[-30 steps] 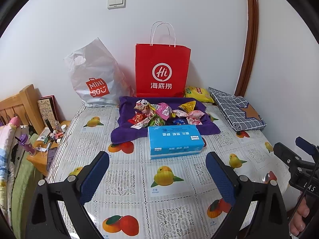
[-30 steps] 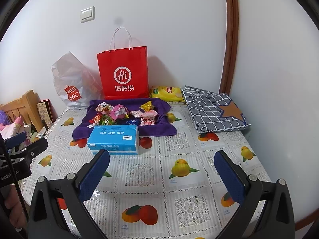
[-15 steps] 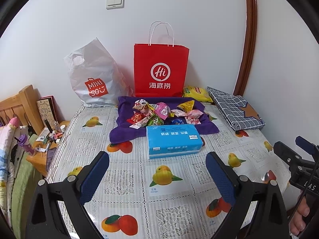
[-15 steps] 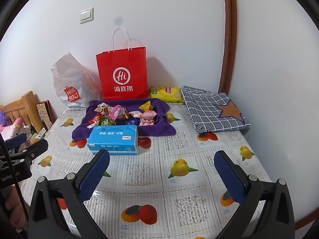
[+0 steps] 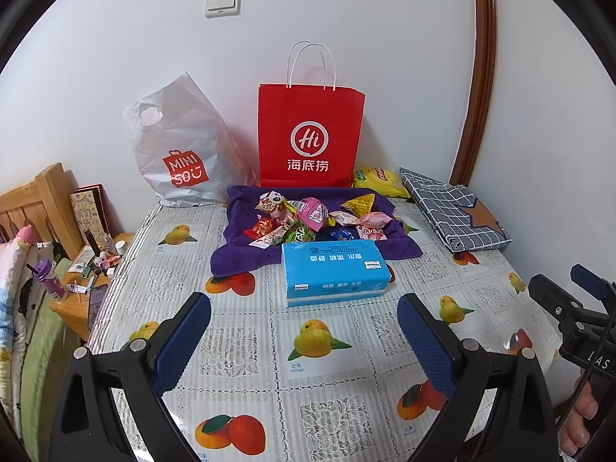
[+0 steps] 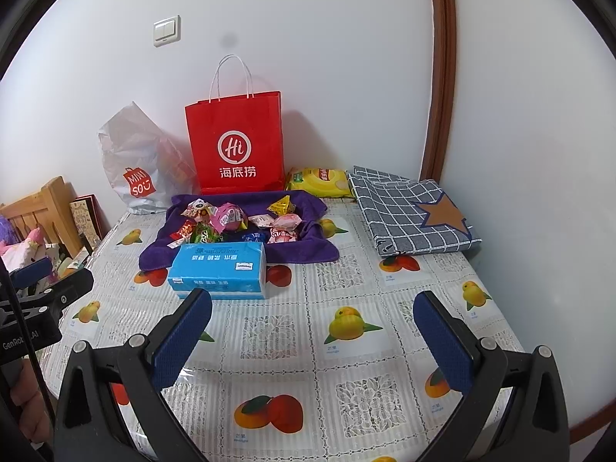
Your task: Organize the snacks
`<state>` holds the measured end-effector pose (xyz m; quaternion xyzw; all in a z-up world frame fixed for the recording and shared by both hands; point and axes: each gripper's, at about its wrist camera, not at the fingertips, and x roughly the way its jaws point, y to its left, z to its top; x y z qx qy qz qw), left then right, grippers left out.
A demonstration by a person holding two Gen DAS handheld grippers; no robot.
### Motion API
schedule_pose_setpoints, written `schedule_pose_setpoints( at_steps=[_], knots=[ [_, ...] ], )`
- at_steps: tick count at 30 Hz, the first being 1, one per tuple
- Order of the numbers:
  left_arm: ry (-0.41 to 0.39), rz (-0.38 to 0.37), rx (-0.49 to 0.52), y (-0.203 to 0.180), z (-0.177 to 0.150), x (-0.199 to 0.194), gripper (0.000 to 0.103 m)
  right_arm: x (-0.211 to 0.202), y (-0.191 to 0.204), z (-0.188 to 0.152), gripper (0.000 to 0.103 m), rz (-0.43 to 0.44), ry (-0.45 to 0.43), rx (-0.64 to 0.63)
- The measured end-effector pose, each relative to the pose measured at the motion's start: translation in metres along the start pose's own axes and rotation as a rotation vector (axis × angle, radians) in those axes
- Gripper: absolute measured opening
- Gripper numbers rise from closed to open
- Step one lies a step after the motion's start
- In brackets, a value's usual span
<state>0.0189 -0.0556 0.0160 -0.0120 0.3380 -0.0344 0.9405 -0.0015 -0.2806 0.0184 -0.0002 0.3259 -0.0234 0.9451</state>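
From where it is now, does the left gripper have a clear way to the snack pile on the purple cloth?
Probably not head-on. The left gripper, jaws open and empty, faces the blue tissue pack, which lies directly before the snack pile on the purple cloth. Coming in over the pack looks free.

The room is bright and sharp. The red bag [image 6: 235,142] casts a soft shadow to its right. Edges bend and go dark.

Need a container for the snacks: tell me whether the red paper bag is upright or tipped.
Upright. The red paper bag stands against the wall behind the purple cloth, handles pointing up.
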Motion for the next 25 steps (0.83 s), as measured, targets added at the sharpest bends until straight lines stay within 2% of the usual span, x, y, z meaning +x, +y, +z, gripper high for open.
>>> schedule_pose_setpoints(
  at_steps=[25],
  knots=[
    [-0.004,0.002,-0.001,0.0011,-0.0012,0.0000,0.099,-0.0004,0.0062,0.0003,0.103,0.007,-0.003,-0.007]
  ],
)
